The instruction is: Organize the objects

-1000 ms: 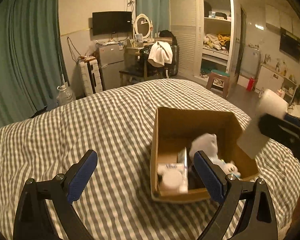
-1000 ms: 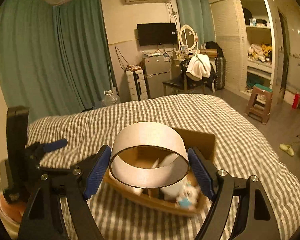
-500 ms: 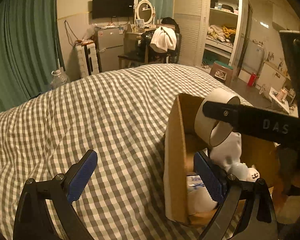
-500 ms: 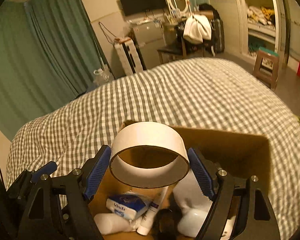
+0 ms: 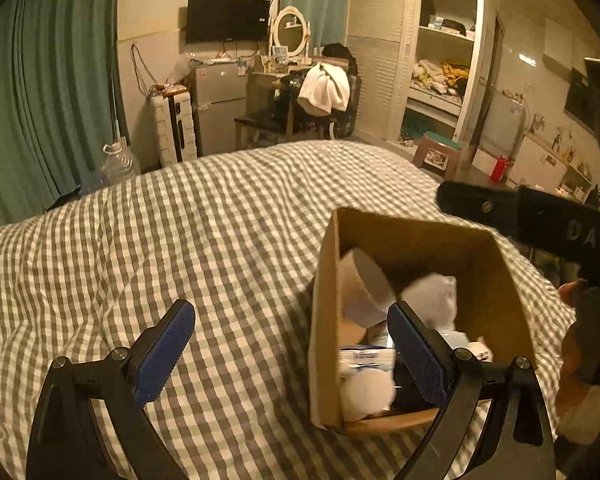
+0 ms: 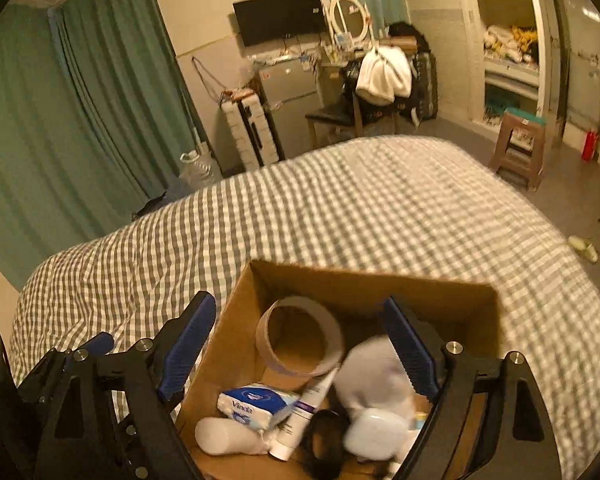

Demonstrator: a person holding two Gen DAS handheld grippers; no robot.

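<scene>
Checked bedding is carrying a cardboard box [image 6: 364, 284] on the bed [image 5: 204, 216], with the tape roll [image 6: 300, 336] lying tilted inside against the box's far-left corner, touching a tube [image 6: 308, 412] and sitting just behind a tissue pack [image 6: 256, 404]. Both the left hand-held gripper [image 5: 292, 352] and right hand-held gripper [image 6: 300, 352] are standing wide open, gripping nothing. The roll is looking light and stiff, a hollow ring likely best pinched across its wall or outer rim; the tissue pack would be squashing softly. Motion blur is smearing the pale soft thing [image 6: 372, 372] at the box's right, and a dark object [image 6: 324, 436] beneath is hard to identify, the box's near edge being cut off
</scene>
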